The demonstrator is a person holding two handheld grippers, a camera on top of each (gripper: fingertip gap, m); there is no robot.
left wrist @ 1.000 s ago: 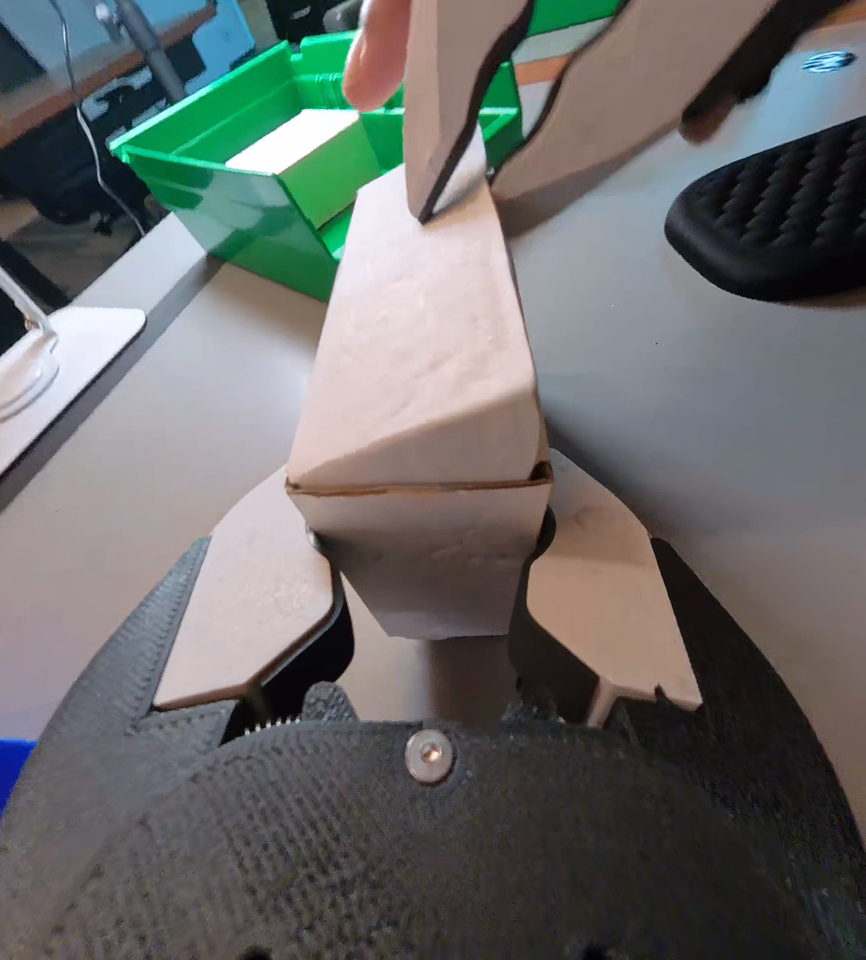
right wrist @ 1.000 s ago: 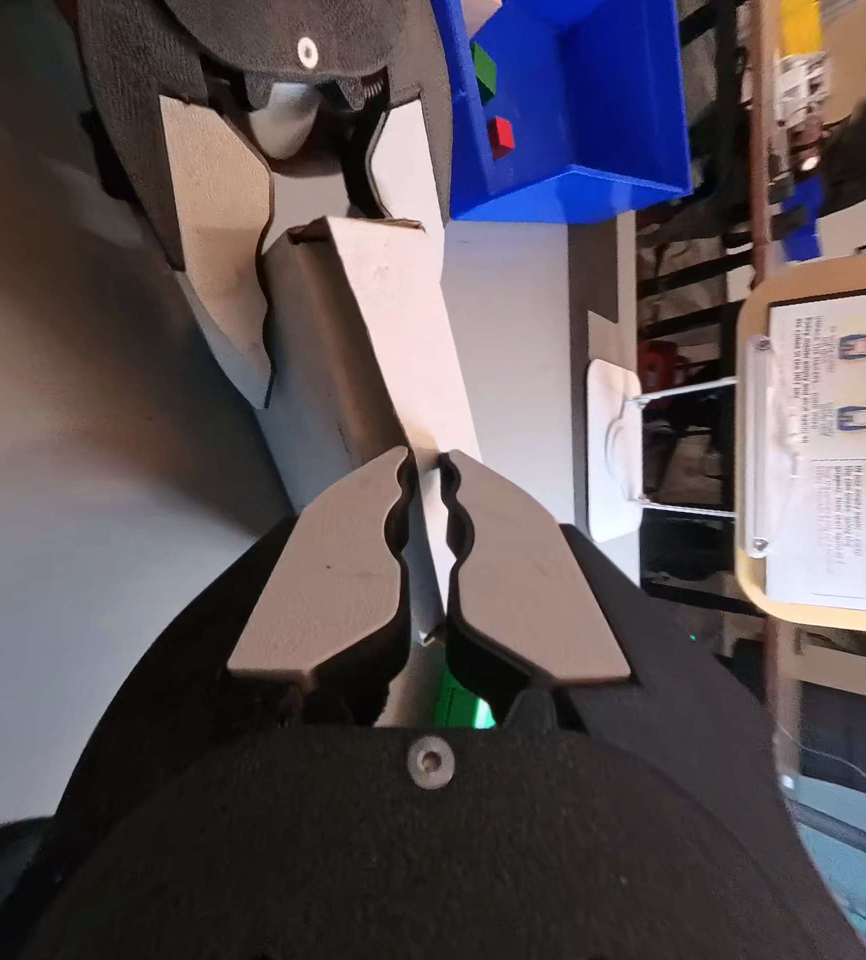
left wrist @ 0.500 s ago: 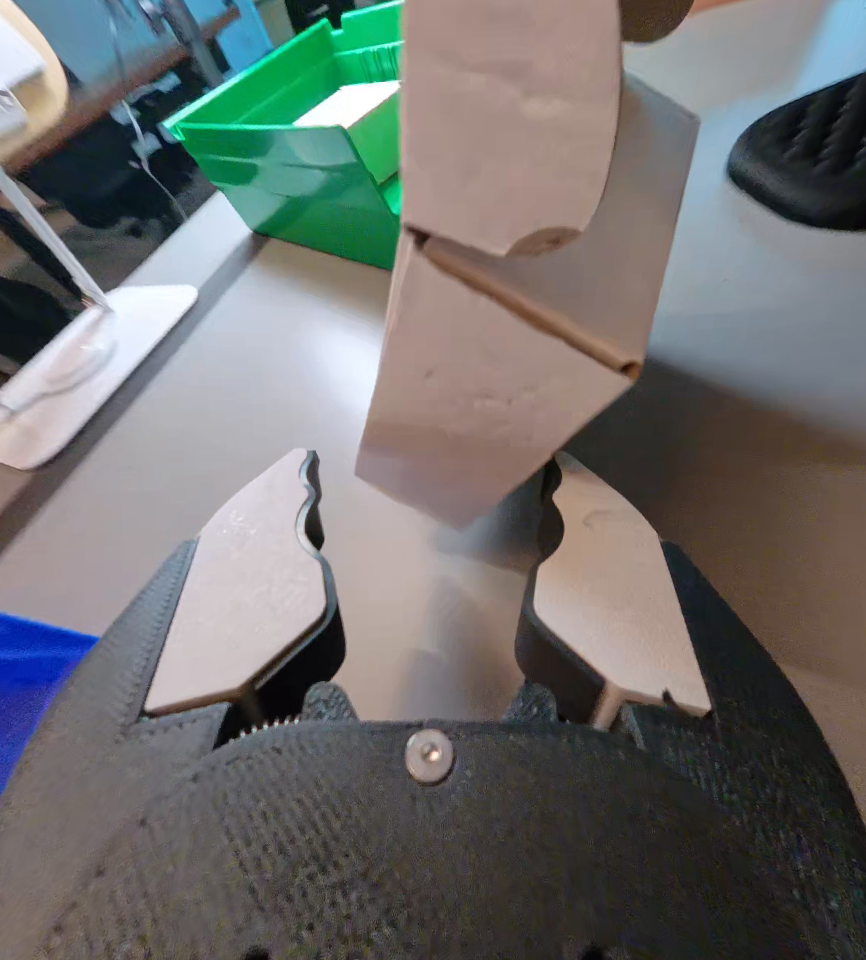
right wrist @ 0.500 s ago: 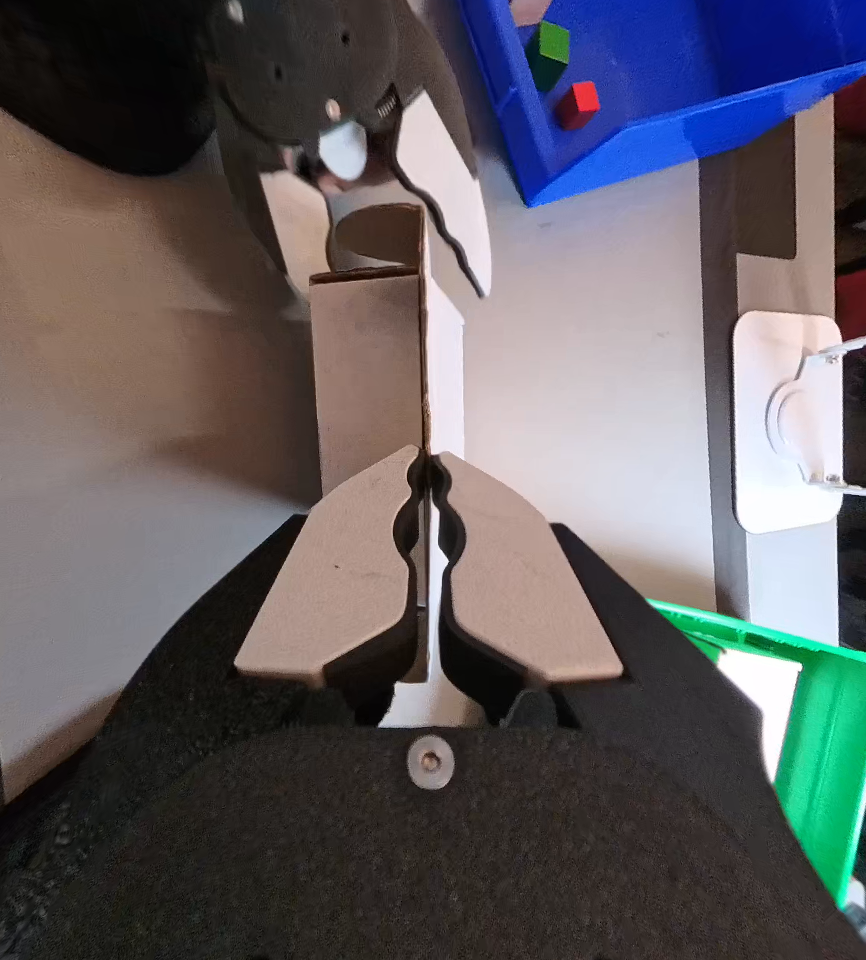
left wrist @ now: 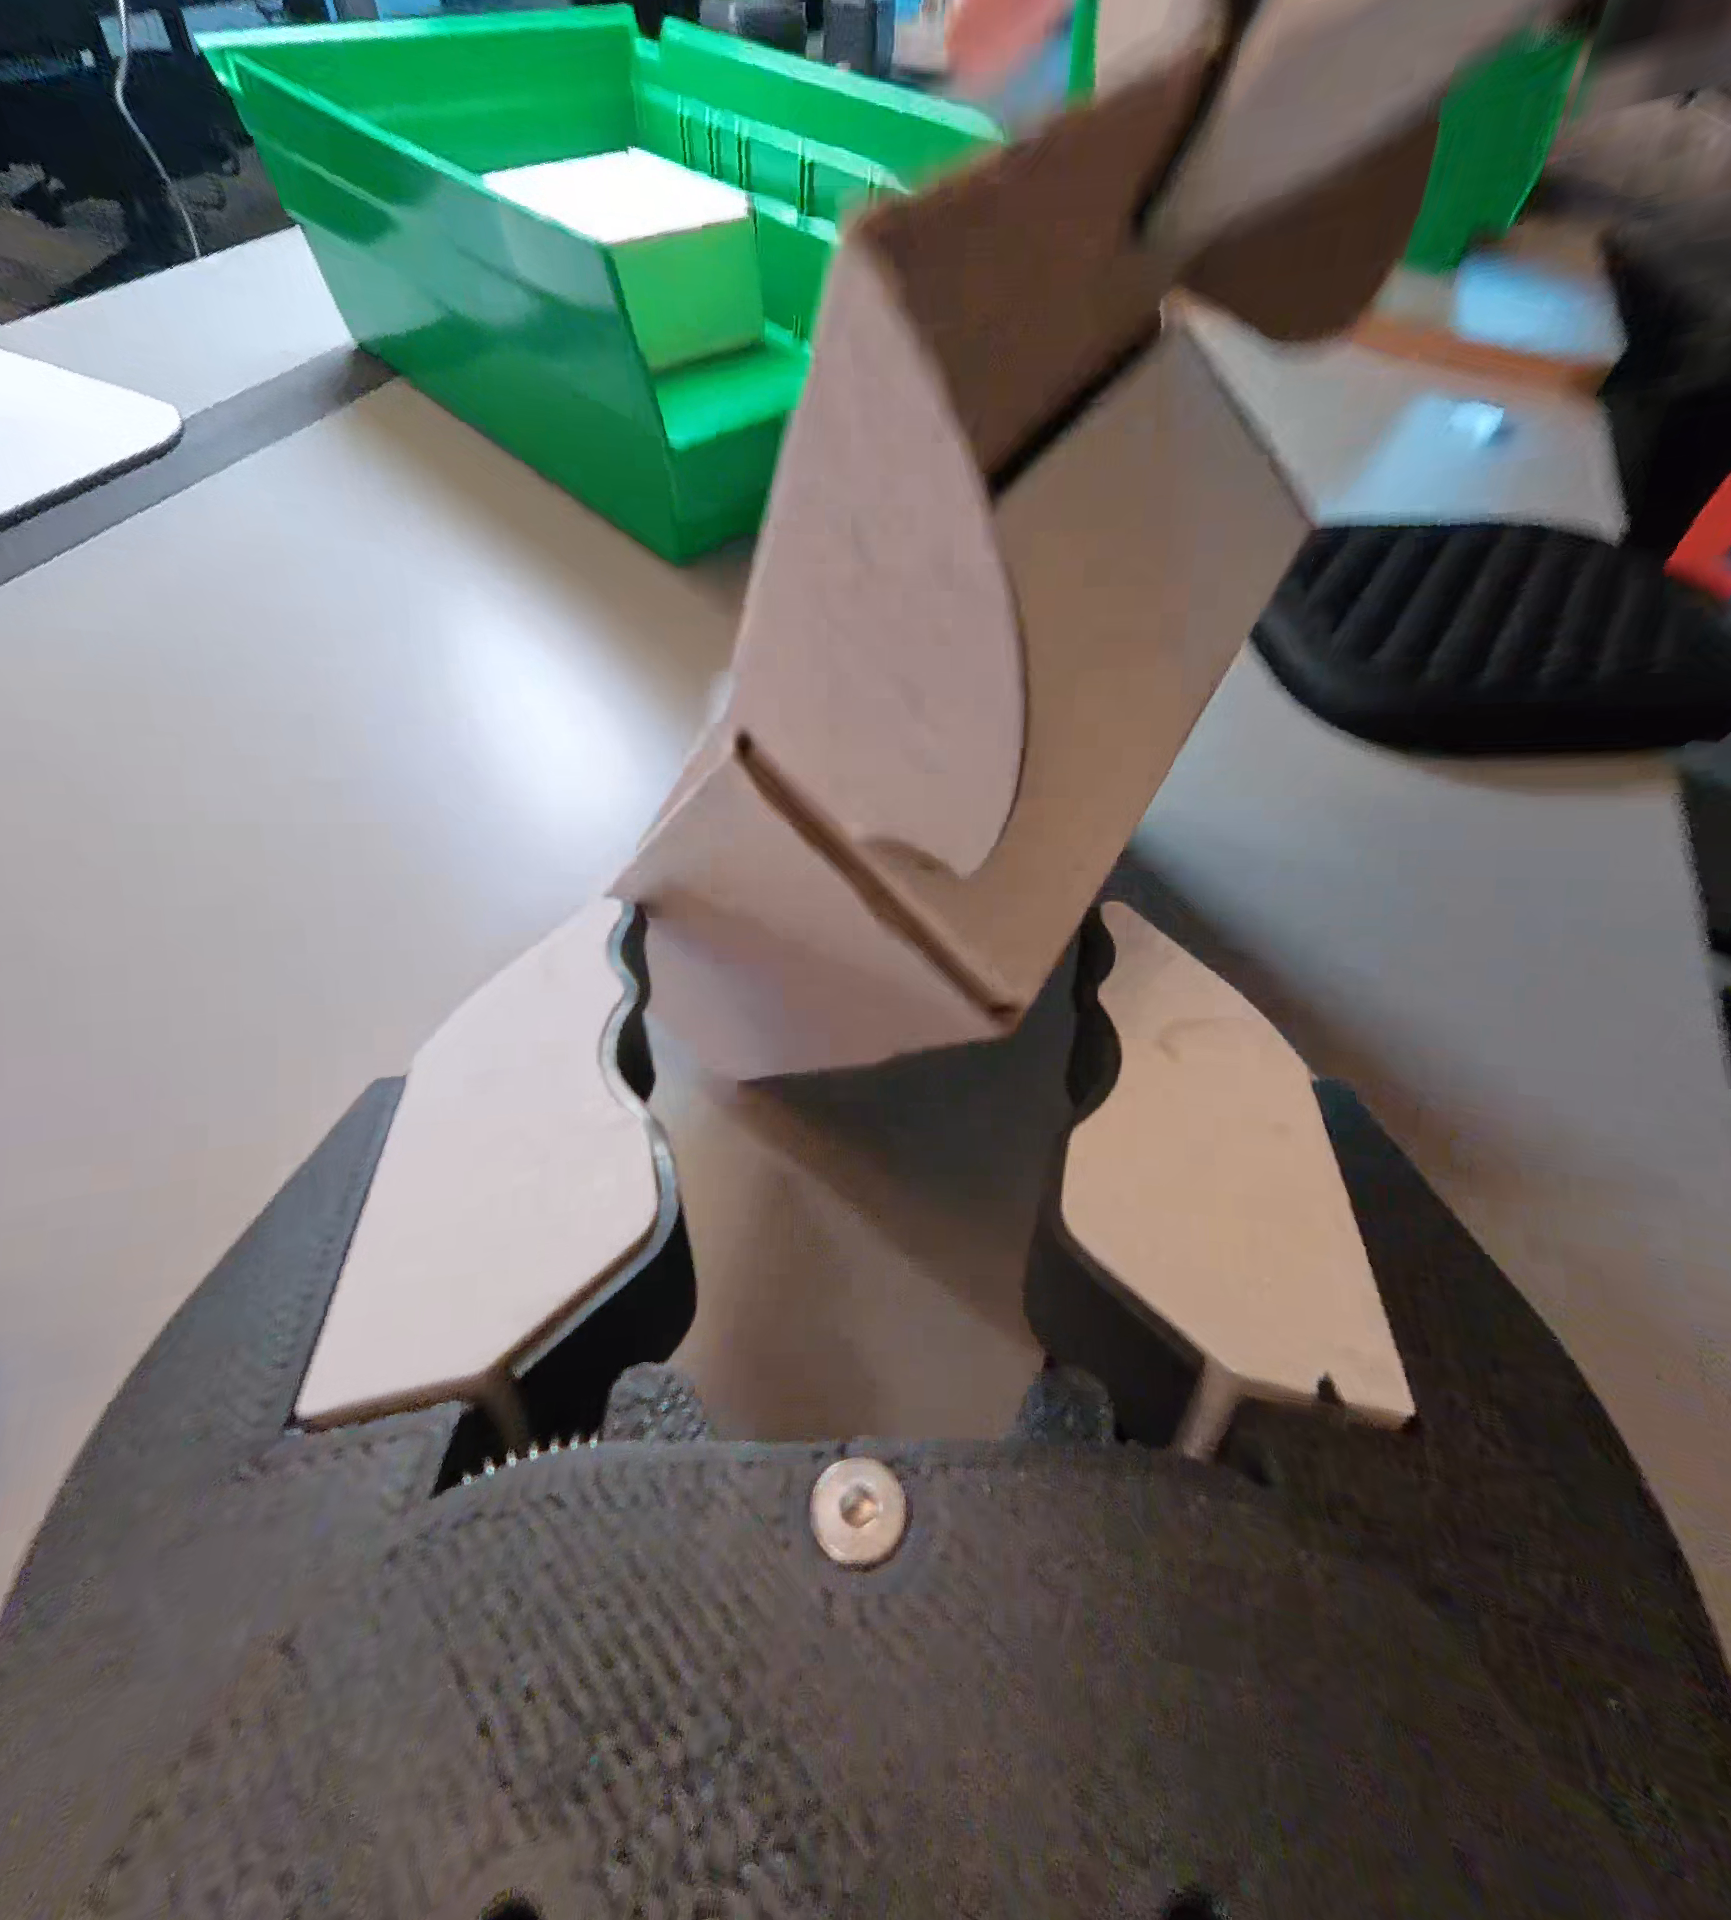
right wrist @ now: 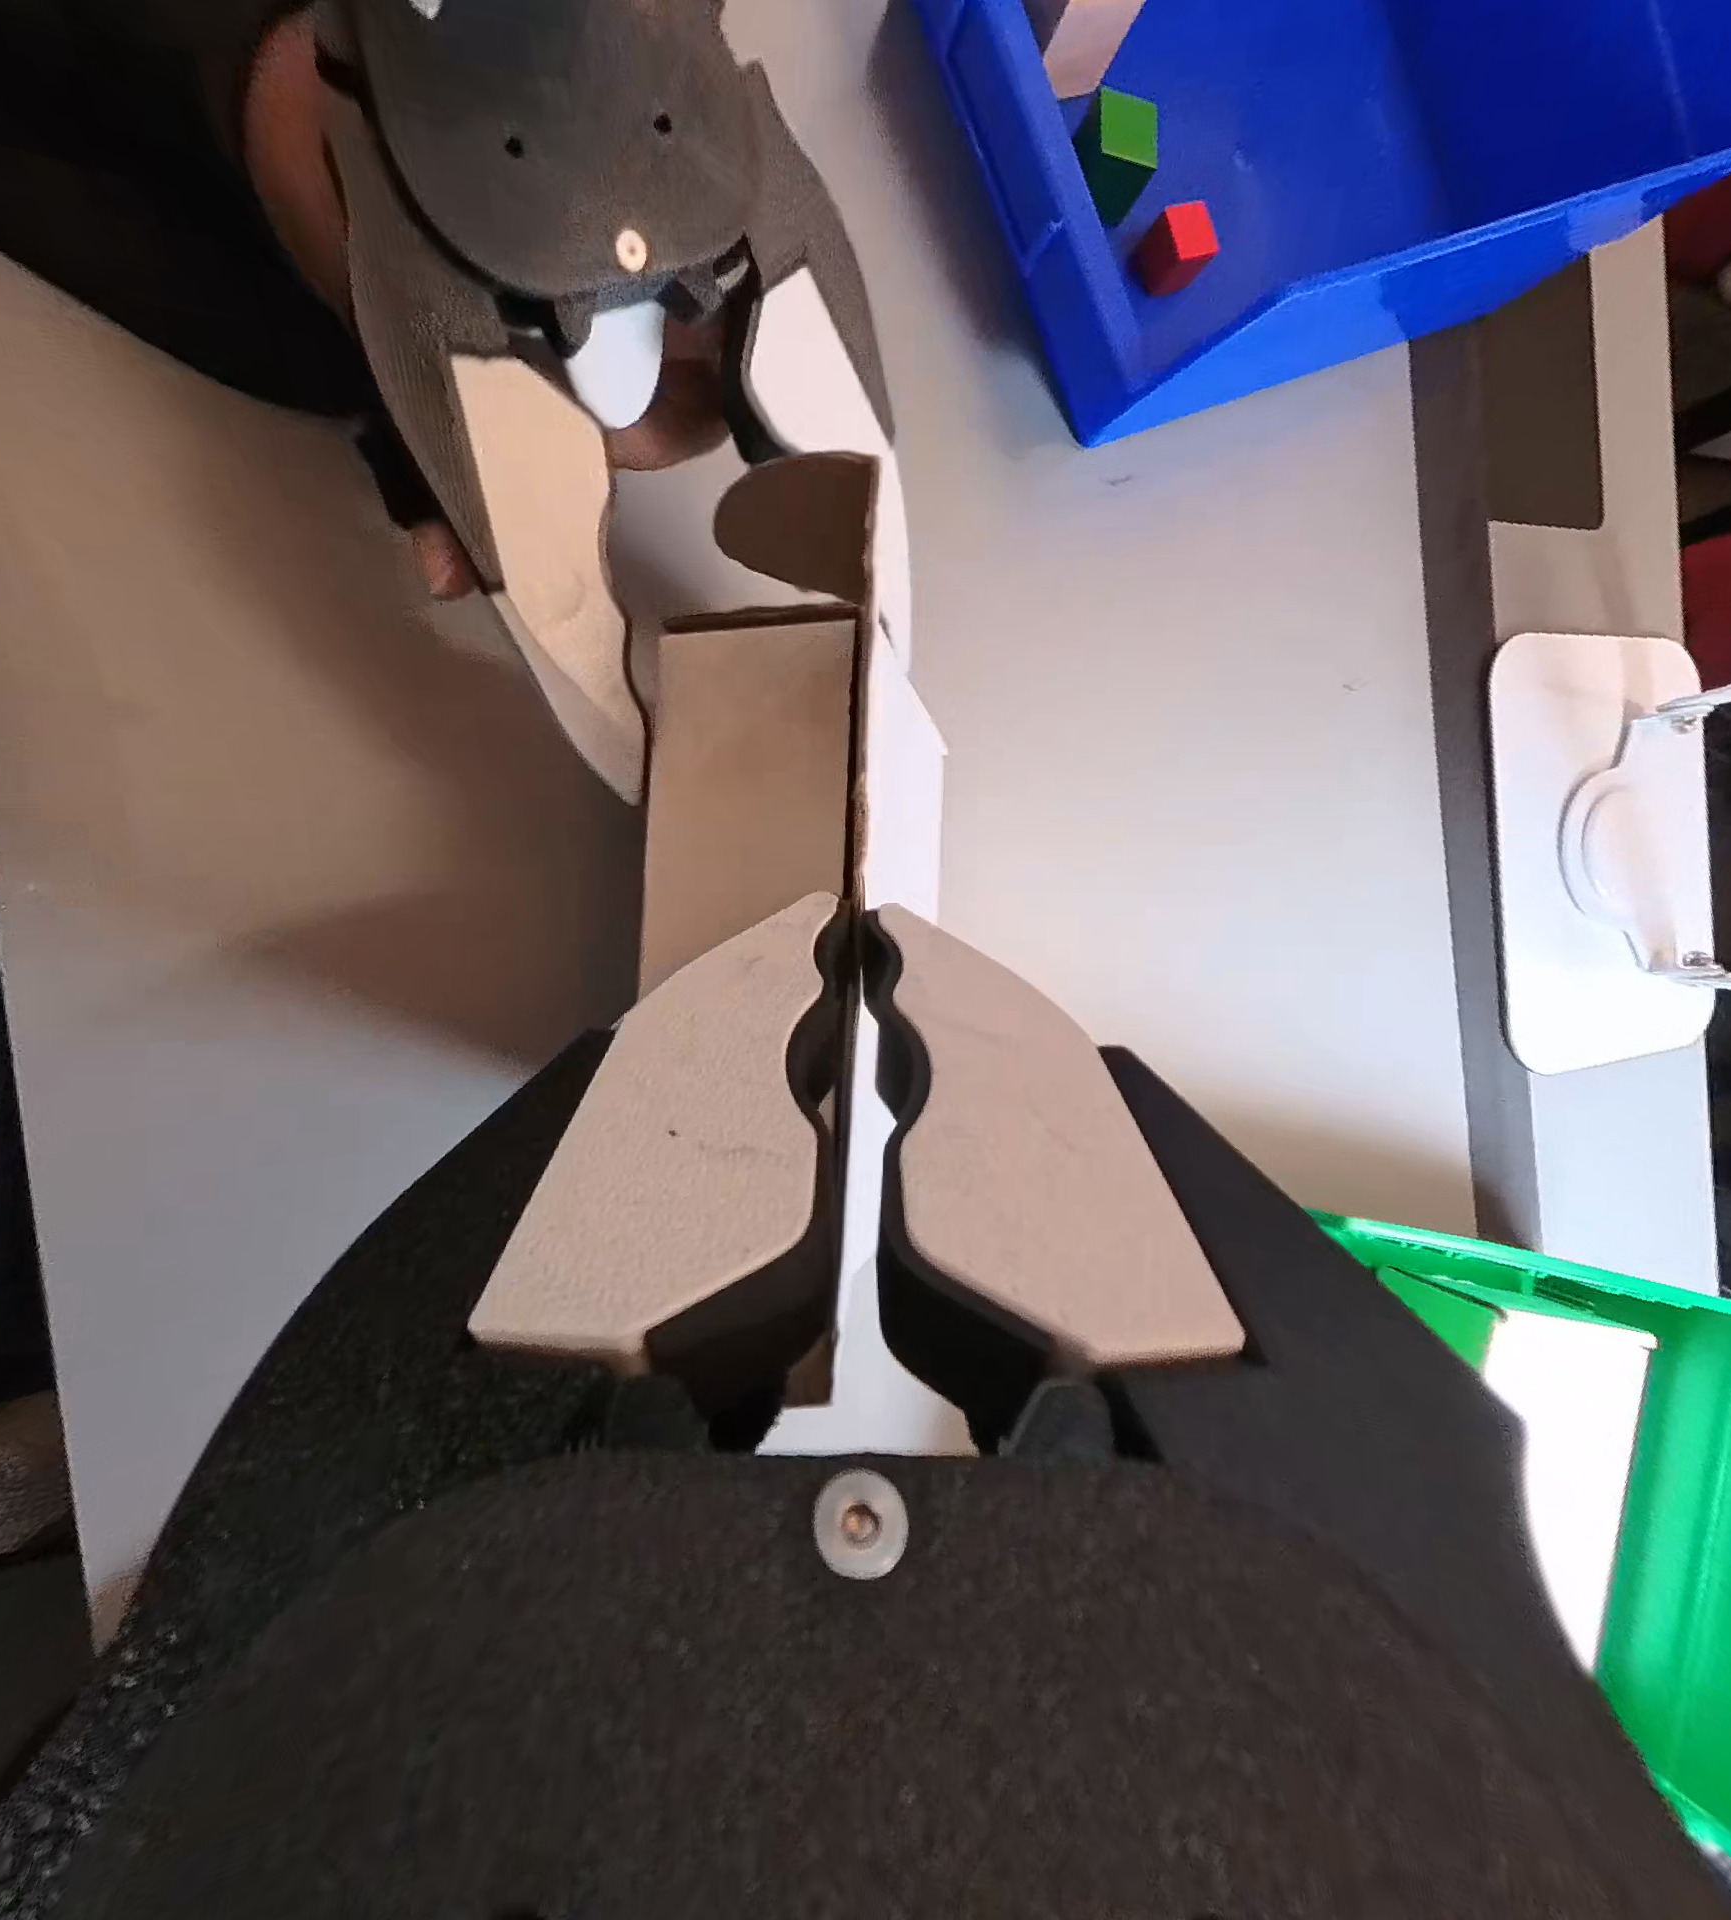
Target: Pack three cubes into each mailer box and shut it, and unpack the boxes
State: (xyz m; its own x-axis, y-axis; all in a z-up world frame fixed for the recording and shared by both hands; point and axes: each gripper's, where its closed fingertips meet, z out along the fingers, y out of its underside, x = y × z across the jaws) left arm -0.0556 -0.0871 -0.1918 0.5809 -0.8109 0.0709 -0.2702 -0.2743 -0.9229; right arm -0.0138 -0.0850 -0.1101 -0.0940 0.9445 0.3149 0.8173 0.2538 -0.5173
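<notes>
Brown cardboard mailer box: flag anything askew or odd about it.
The brown cardboard mailer box hangs tilted, one corner low between the open left tool's fingers, held only by a thin panel in the shut right tool.

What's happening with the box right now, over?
Right gripper shut on brown cardboard mailer box, tilted above grey table. Left gripper open around its lower end. Nothing blocking.
</notes>
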